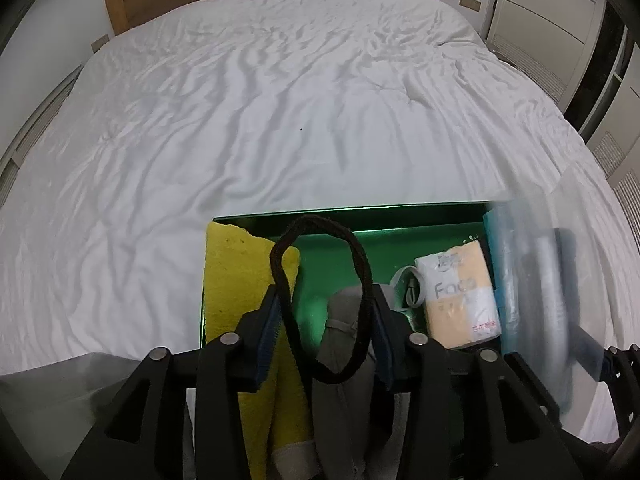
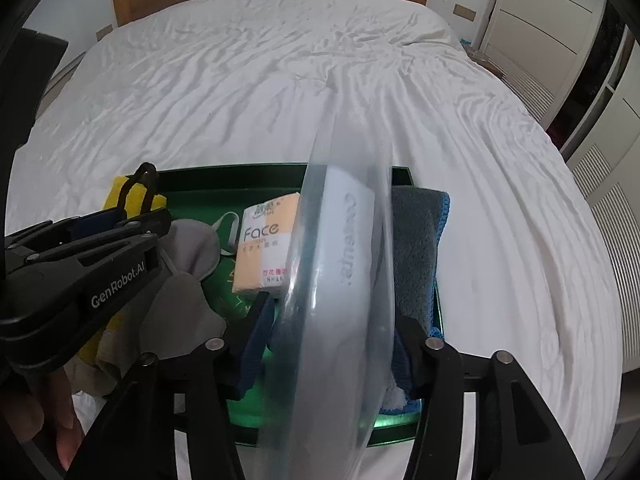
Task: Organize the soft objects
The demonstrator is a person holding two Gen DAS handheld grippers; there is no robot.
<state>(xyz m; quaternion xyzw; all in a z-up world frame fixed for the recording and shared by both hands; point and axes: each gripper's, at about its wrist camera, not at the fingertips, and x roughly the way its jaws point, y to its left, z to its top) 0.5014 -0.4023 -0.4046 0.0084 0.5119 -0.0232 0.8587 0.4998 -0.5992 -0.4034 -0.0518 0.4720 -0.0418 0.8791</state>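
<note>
A green tray (image 1: 340,248) lies on the bed's near edge. It holds a yellow cloth (image 1: 236,272), a grey sleep mask (image 1: 340,312), an orange-and-white tissue pack (image 1: 460,292) and a grey-and-blue towel (image 2: 416,248). My left gripper (image 1: 326,296) hangs over the mask, jaws apart. A black hair band (image 1: 320,240) stands as a loose loop between its pads. My right gripper (image 2: 332,316) is over the tray's right half with its jaws wide. A clear plastic bag (image 2: 344,280) with a white pack inside is between them, blurred, and not pinched.
The white wrinkled duvet (image 1: 280,100) stretches away to a wooden headboard (image 1: 128,4). White wardrobe doors (image 2: 552,20) stand on the right. A person's hand (image 2: 60,432) holds the left gripper's handle at the lower left of the right wrist view.
</note>
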